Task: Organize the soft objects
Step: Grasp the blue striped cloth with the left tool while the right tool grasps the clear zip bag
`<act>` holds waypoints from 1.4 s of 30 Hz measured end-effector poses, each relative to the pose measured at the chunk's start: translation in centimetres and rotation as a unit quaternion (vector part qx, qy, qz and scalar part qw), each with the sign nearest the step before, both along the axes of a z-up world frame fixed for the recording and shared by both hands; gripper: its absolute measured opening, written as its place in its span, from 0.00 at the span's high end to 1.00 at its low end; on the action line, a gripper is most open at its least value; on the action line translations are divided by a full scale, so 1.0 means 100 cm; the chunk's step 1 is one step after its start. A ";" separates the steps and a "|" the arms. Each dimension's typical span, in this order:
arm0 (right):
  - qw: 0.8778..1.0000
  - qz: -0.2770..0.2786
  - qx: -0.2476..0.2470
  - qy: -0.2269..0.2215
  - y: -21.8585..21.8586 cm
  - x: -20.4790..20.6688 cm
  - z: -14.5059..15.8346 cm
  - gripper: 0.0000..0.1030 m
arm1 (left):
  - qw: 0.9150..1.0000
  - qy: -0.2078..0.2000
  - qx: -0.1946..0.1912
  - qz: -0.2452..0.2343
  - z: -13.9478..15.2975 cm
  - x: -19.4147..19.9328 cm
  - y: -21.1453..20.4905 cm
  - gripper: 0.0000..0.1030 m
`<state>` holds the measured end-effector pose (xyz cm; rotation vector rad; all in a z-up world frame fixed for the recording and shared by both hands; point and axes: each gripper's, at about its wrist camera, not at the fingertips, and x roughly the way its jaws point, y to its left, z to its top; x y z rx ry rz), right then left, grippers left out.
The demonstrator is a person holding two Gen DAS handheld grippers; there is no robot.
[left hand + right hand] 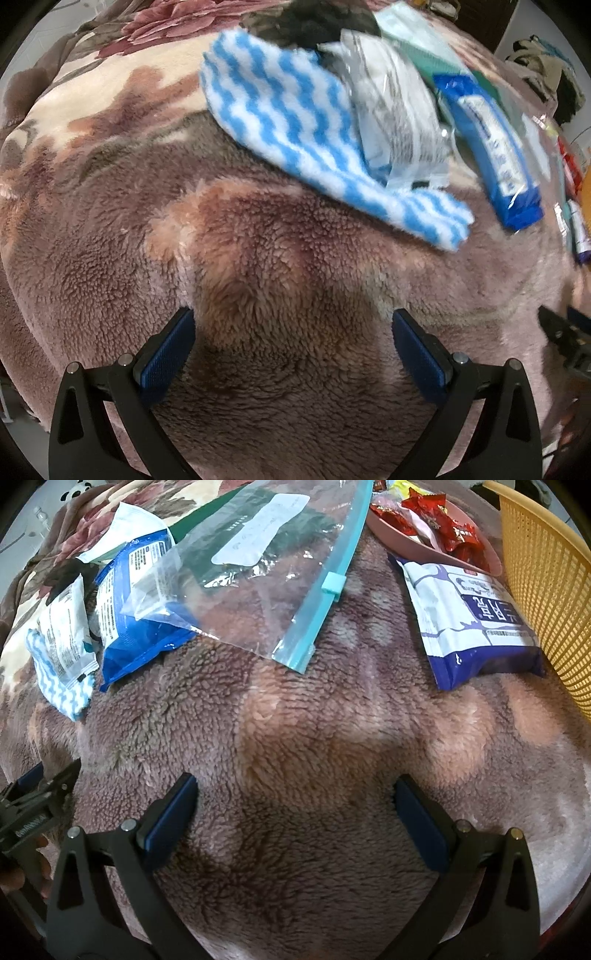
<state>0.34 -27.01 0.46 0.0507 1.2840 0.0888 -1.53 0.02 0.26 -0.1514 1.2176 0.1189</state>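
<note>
A: Hovering over the plush floral blanket right now, left gripper with jaws spread wide and gripping nothing. Looking straight at the blue-and-white striped cloth, lying flat up ahead and partly tucked under a crinkly clear packet.

B: Same here: right gripper hanging with jaws wide apart and empty, above bare fleece. Seeing a clear zip bag with a teal slider ahead, a blue packet to its left, a purple-and-white snack pouch beside the yellow basket, and a pink tray of red wrapped sweets behind.

A: Judging the cloth as light, limp and fuzzy, likely draping and dragging rather than lifting flat. Pinching the free near corner, clear of the packet, looking safest.

B: Zip bag probably slippery and floppy; taking it at the stiffer slider edge seeming best. Possibly something dark green inside or beneath, hard telling through the glare.
</note>
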 end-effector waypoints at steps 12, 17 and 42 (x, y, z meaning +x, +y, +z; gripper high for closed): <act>1.000 -0.003 0.002 -0.006 -0.001 -0.001 -0.001 0.00 | 0.991 -0.069 -0.049 0.101 0.066 0.038 0.065 0.01; 1.000 -0.003 0.003 -0.009 0.002 -0.003 0.004 0.00 | 0.990 -0.044 -0.066 0.113 0.056 0.081 0.068 0.02; 0.995 -0.075 -0.015 -0.059 0.030 0.136 0.050 0.75 | 0.991 -0.044 -0.101 0.076 0.055 0.082 0.060 0.88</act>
